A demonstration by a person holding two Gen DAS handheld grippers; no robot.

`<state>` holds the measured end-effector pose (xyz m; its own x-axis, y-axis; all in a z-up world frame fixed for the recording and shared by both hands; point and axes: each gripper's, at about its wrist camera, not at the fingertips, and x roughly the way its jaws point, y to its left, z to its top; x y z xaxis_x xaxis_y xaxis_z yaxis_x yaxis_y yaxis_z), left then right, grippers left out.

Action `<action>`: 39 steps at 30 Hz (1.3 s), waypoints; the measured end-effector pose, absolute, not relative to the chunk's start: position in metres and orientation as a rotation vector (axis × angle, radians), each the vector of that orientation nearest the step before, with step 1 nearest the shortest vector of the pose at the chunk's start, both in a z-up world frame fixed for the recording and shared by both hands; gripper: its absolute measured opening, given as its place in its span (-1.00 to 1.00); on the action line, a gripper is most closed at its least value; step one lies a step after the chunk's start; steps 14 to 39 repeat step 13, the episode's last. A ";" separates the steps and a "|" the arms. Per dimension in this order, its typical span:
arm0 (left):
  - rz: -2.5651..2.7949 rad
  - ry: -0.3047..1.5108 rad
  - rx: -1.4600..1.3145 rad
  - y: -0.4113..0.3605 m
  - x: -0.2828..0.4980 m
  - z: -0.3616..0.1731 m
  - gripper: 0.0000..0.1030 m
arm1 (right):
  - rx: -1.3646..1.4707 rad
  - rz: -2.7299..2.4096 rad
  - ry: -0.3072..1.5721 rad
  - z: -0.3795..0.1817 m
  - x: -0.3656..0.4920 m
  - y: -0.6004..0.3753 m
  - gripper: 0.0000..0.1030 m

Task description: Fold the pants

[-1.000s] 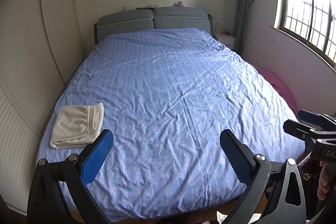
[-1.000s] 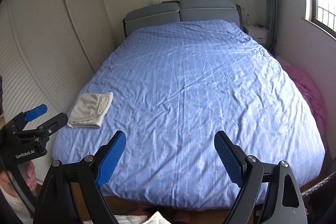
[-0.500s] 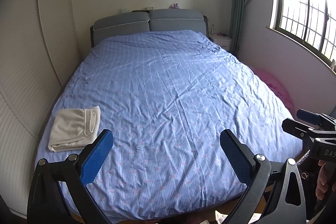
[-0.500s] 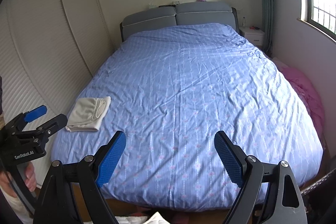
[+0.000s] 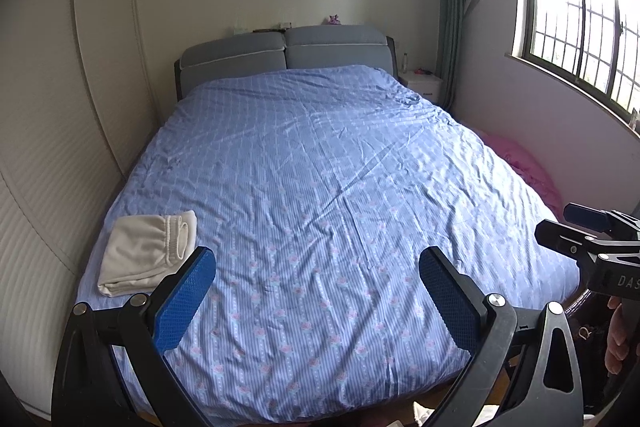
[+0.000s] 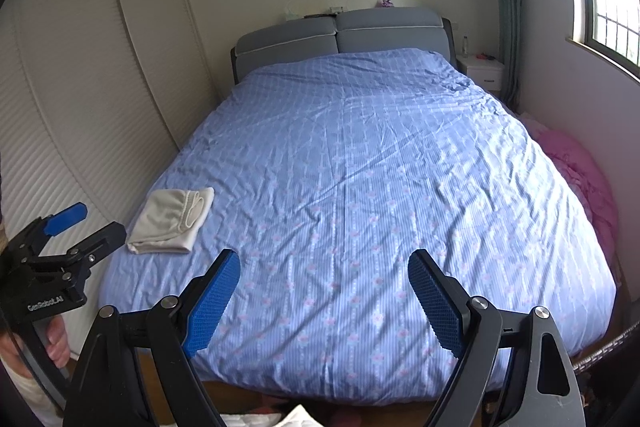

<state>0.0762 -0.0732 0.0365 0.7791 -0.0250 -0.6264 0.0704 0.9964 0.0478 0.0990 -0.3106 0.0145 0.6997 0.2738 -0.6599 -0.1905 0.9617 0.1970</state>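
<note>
Both views show a little more wall above the bed than one second ago, so the bed sits lower in the pictures; the folded pants lie at the same place on the cover.

One pair of cream-white fabric pants (image 5: 147, 254), folded into a small thick rectangle, lies on the blue patterned bed cover (image 5: 320, 187). It is beyond the left finger of the left gripper (image 5: 316, 269), near the left edge of the bed, and apart from the blue pads. Seen from the right gripper (image 6: 324, 273), the pants (image 6: 171, 222) are far to the left, between its own left finger and the other gripper (image 6: 82, 231) at the picture edge.

Two grippers are counted, each with two black fingers with blue textured pads (image 5: 185, 301). The left gripper is spread wide with nothing between its pads; only the cover is seen behind the gap. The right gripper is also spread wide and empty, touching nothing.

One grey padded headboard (image 5: 286, 57) in two cushions stands beyond the grippers, one white bedside table (image 5: 425, 85) is at the far right, and one pink bundle of fabric (image 6: 580, 179) lies beside the right edge of the bed.
</note>
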 end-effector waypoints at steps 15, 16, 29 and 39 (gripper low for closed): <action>-0.029 0.675 0.057 -0.067 0.072 0.037 1.00 | 0.112 0.261 0.744 0.018 0.095 -0.303 0.69; -0.029 0.675 0.057 -0.067 0.072 0.037 1.00 | 0.112 0.261 0.744 0.018 0.095 -0.303 0.69; -0.029 0.675 0.057 -0.067 0.072 0.037 1.00 | 0.112 0.261 0.744 0.018 0.095 -0.303 0.69; -0.029 0.675 0.057 -0.067 0.072 0.037 1.00 | 0.112 0.261 0.744 0.018 0.095 -0.303 0.69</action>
